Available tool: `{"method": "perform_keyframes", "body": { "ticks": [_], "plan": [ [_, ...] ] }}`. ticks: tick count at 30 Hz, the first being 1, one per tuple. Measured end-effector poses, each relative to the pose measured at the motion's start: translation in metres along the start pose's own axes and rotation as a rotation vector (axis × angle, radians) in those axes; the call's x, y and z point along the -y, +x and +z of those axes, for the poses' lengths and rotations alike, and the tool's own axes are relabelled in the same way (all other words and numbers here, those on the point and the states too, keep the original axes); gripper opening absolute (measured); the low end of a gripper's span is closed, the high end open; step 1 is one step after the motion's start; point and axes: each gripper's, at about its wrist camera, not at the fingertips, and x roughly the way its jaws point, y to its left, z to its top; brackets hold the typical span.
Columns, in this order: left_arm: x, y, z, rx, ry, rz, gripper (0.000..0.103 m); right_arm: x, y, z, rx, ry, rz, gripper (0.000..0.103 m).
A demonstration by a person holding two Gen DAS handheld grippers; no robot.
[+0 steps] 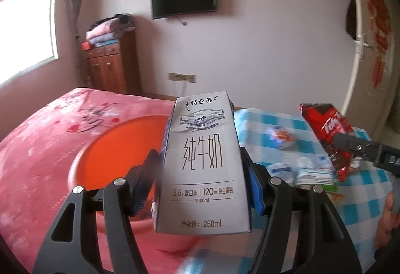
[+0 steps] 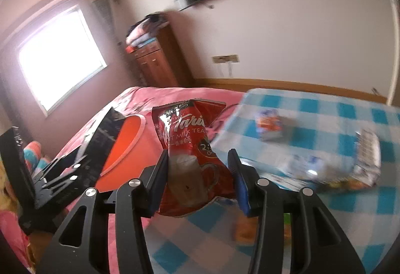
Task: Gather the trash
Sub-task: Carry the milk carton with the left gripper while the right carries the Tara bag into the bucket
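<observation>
Milk carton [image 1: 202,164]: we see it upright, clamped in the left claw [image 1: 200,174], in front of the orange bin [image 1: 112,149].
Tea packet [image 2: 190,161]: pinched in the right claw [image 2: 197,174], near the bin [image 2: 125,146].
Done: we judge two pieces lifted, none dropped yet.
Left: blurred wrappers [image 2: 270,124] lie on the checked desk [image 2: 337,109].
Bin contents: we cannot tell.

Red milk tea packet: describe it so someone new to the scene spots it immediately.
Start at the blue-and-white checked tablecloth beside the pink bed, with the orange bin at its edge. Above the cloth, the right gripper pinches a crinkled red milk tea packet. It is glossy red with a mug picture, unlike the pale wrappers lying on the cloth and the grey milk carton in the left gripper.
</observation>
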Motion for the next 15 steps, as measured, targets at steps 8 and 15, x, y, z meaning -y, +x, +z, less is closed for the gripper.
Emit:
{"method": "perform_keyframes", "body": {
  "ticks": [8, 15],
  "plan": [
    [-0.049, 0.016, -0.002, -0.032, -0.061, 0.114, 0.065, -0.065, 0.044, 0.023, -0.042, -0.088, 0.099, 0.048],
    [-0.075, 0.031, -0.005, -0.061, -0.1, 0.16, 0.065, -0.104, 0.082, 0.027, -0.078, -0.151, 0.123, 0.048]
  ]
}}
